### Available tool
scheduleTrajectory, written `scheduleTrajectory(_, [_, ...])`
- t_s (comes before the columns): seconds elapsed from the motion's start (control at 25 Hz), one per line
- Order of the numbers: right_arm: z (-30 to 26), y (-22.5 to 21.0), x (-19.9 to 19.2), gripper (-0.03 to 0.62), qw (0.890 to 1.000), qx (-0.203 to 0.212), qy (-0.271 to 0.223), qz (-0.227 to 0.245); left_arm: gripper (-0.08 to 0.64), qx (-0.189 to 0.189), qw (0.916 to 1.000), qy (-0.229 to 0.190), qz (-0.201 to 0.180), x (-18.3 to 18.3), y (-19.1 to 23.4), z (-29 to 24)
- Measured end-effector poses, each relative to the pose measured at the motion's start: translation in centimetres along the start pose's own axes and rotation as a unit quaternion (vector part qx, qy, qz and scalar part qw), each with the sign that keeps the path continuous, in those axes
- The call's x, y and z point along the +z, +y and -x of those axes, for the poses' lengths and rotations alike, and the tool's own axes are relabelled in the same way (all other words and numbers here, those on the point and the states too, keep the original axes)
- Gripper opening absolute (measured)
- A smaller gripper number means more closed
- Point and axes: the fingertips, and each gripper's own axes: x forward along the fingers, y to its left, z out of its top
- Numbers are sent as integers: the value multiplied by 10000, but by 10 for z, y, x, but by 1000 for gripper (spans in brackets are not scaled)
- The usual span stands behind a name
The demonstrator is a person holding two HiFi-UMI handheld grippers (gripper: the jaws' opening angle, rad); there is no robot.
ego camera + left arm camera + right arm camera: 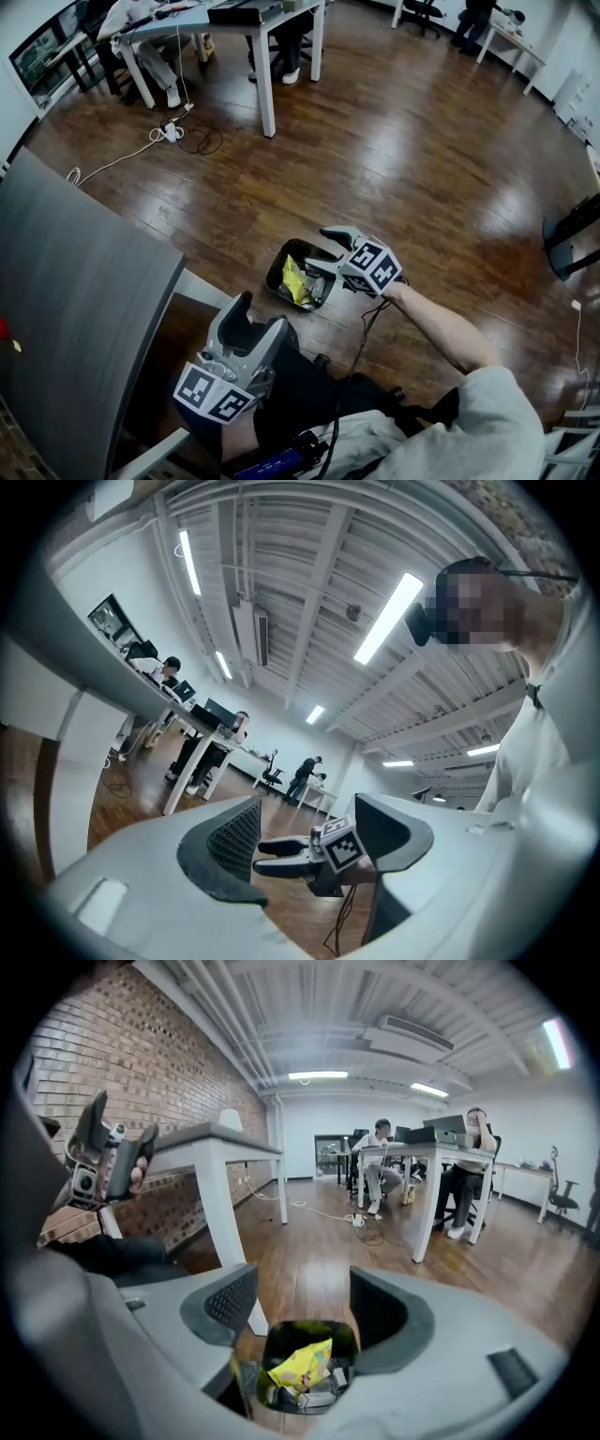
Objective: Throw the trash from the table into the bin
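A black bin (279, 269) stands on the wooden floor and holds a yellow wrapper (295, 281) with other scraps. My right gripper (317, 248) hangs just above it, open and empty. In the right gripper view the bin (305, 1331) and the wrapper (300, 1365) lie below the spread jaws of the right gripper (295, 1309). My left gripper (258, 315) is held low beside the dark grey table (75, 281), open, nothing in it. In the left gripper view the left gripper (305, 829) frames the distant right gripper (269, 853). A small red thing (3, 328) shows at the table's left edge.
White desks (267, 56) with seated people stand at the back, with a power strip and cables (171, 131) on the floor before them. A dark stand (572, 234) is at the right. A cable trails from the right gripper over my lap.
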Motion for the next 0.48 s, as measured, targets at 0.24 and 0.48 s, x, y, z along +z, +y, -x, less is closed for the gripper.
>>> scheduleTrajectory(0.24, [51,30,74,281,9964,36,-764,376,321,-138,9996,-150,-181,15,-16,0])
scheduleTrajectory(0.48, [97,55,122,282,9904,-93,-1182,715,321,-296,9985,-357,-293,30,-40,2])
